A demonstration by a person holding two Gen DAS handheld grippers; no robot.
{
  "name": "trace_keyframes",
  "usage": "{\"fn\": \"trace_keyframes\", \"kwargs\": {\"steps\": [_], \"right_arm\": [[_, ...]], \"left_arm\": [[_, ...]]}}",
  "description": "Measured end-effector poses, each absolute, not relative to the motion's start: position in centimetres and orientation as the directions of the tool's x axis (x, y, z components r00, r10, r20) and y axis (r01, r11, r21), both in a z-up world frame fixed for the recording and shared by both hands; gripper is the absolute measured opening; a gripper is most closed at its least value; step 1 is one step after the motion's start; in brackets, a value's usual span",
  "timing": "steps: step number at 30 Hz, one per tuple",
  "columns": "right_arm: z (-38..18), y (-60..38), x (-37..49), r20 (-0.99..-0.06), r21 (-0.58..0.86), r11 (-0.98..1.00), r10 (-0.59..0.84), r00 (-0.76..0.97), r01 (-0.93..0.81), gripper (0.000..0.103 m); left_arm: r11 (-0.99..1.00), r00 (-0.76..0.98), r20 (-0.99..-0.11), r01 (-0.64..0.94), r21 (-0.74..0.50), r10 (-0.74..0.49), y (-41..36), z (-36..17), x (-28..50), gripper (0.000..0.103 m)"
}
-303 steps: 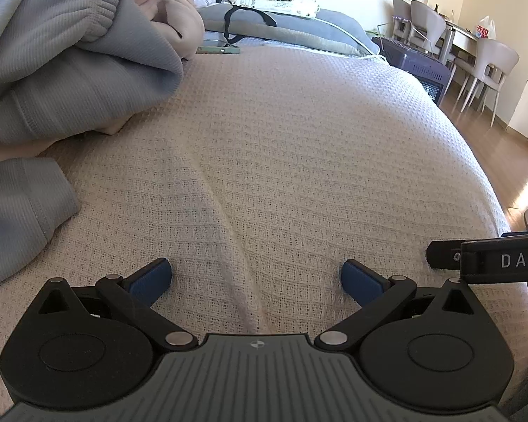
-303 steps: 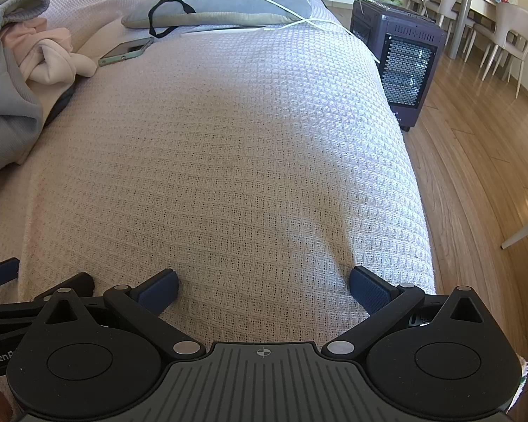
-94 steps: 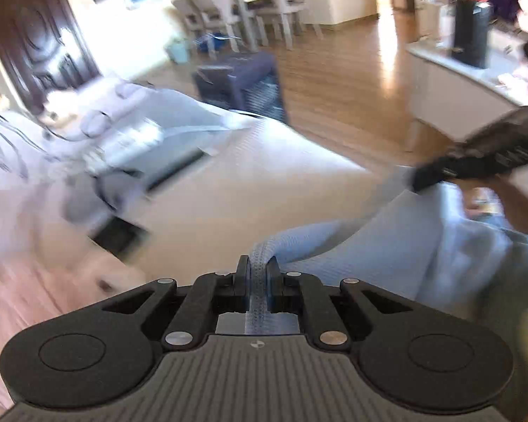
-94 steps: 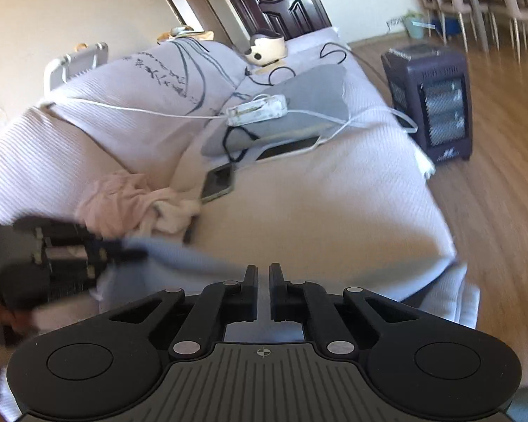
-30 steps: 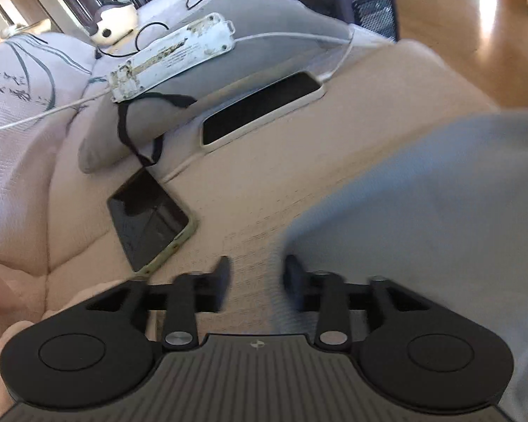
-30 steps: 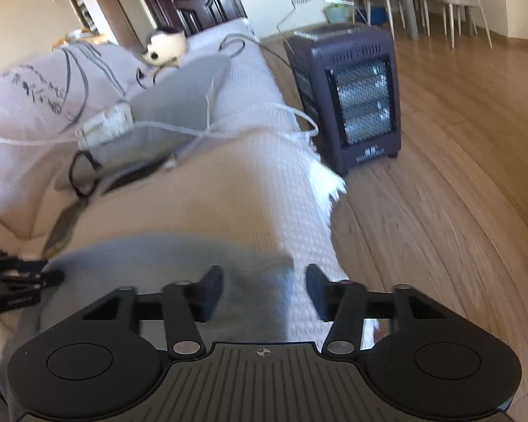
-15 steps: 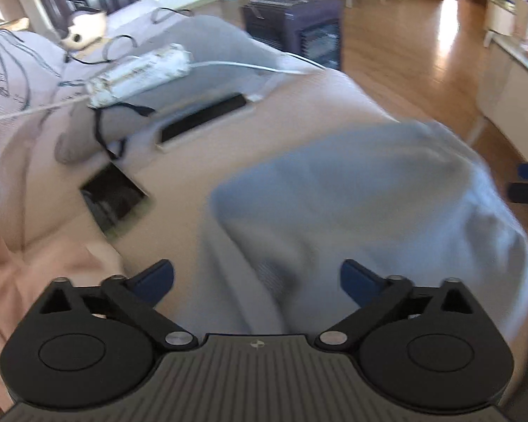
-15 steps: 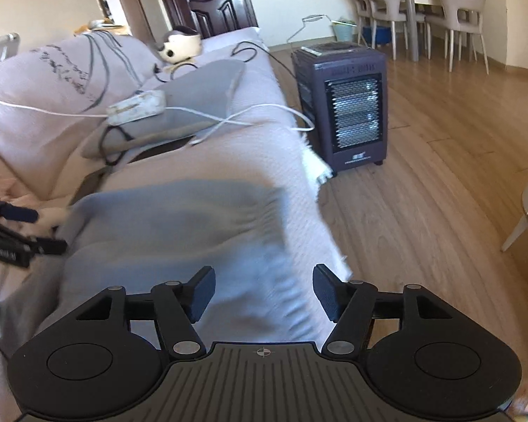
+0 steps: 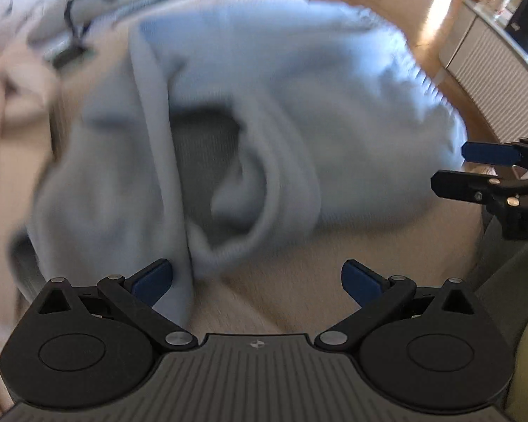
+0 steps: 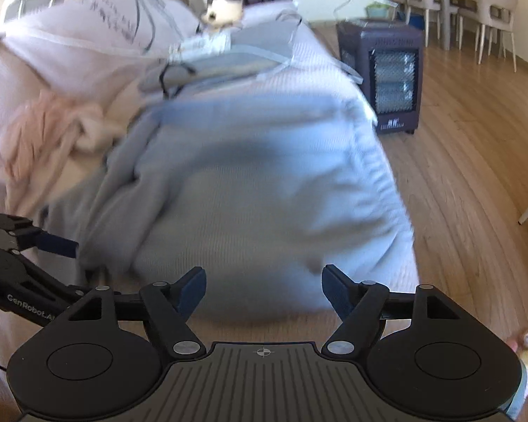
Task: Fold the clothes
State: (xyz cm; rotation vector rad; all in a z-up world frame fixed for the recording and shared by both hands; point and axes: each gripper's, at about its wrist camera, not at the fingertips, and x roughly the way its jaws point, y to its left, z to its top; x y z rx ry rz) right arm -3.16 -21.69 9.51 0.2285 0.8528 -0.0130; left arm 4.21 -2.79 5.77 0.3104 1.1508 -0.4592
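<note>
i see the soft, ribbed light-blue garment lying rumpled on the waffle-weave bed cover. left gripper has its jaws wide apart and empty; right gripper has jaws that have just been opening, holding nothing.

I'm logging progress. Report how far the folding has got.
Done: the grey garment is spread on the bed, clear of the pink pile. In hand: nothing; the left tool is open and the right tool has just been opening, nothing gripped in either. Left: no neat fold shows yet, and the pink pile is untouched.
</note>
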Motion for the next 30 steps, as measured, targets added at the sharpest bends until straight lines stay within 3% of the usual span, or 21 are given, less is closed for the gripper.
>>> {"fn": "trace_keyframes", "kwargs": {"steps": [7, 13, 30], "right_arm": [[8.3, -21.9, -3.2, -0.784, 0.167, 0.974, 0.036, 0.620, 0.154, 0.076], [6.7, -23.0, -2.7, -0.821, 0.219, 0.954, 0.067, 0.567, 0.205, 0.076], [6.1, -22.1, -2.4, -0.842, 0.189, 0.966, 0.066, 0.536, 0.178, 0.082]], "left_arm": [[0.913, 0.256, -0.954, 0.406, -0.041, -0.157, -1.7, 2.4, 5.5, 0.103], [0.921, 0.291, -0.942, 0.386, -0.046, -0.168, -1.3, 2.1, 5.3, 0.103], [0.922, 0.298, -0.945, 0.388, -0.006, -0.131, -1.8, 2.5, 6.5, 0.103]]}}
